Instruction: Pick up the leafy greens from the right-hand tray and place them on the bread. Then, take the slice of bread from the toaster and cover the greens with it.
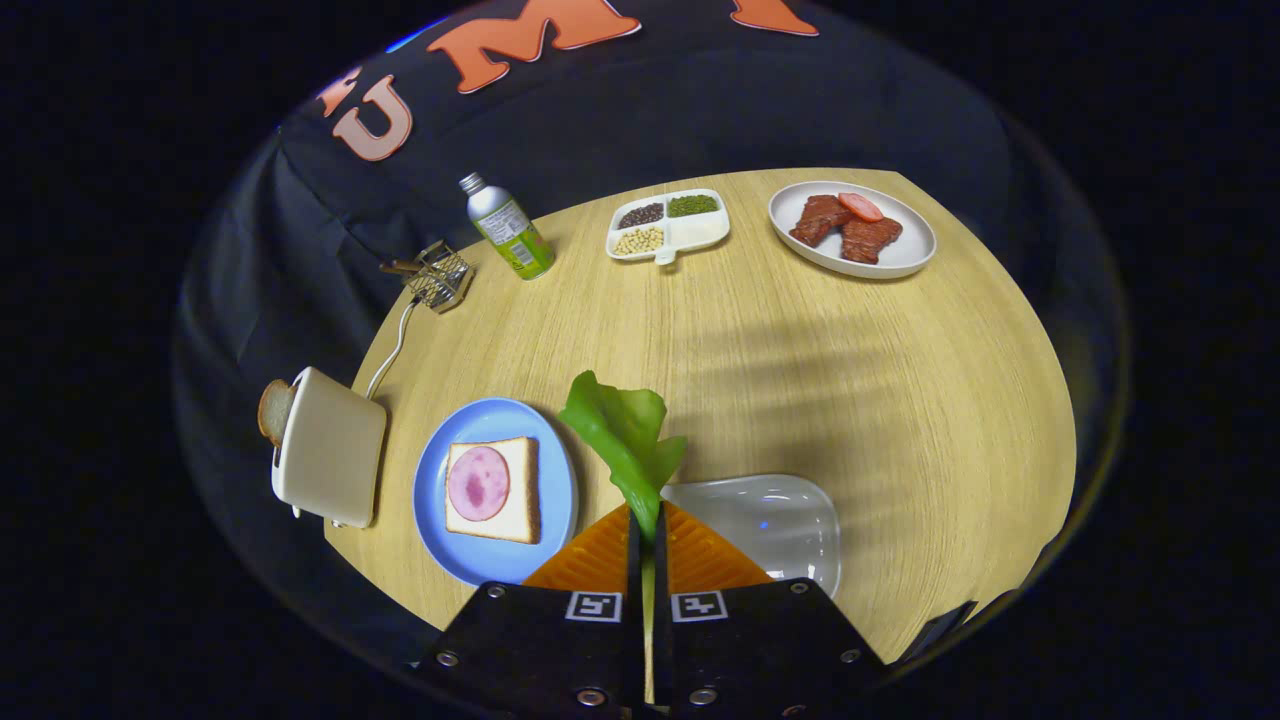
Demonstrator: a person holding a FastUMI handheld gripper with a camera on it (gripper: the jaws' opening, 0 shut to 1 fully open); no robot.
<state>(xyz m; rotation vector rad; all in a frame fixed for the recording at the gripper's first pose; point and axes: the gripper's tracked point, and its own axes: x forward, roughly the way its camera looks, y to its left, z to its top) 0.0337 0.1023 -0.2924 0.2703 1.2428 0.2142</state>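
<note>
A: What has the gripper [647,535] got?

B: The leafy greens [628,440]. The two orange fingers [590,565] are pressed nearly together with the pale stalk pinched between them, and the leaf stands up and forward past the tips, leaning a little toward the plate side.

A: So it's off the tray?

B: It looks lifted. The clear tray [770,520] sits on the table [850,380] just right of the fingers, and I see nothing in it.

A: Where does it go from here?

B: Left. The blue plate [440,540] lies just to the left of the fingers, with the slice of bread [520,490] on it and a round of ham [478,483] on top. The leaf's long axis runs straight ahead along the fingers, so I judge a short sideways carry would bring it over the bread.

A: And the second slice?

B: In the toaster [330,460], further left, just beyond the plate. A brown crust pokes out of its top [273,410].

A: Anything in the way?

B: Not really. The bottle [508,227], the divided dish of beans [668,225] and the plate of meat [852,228] are all well apart, at the far side of the table.
</note>
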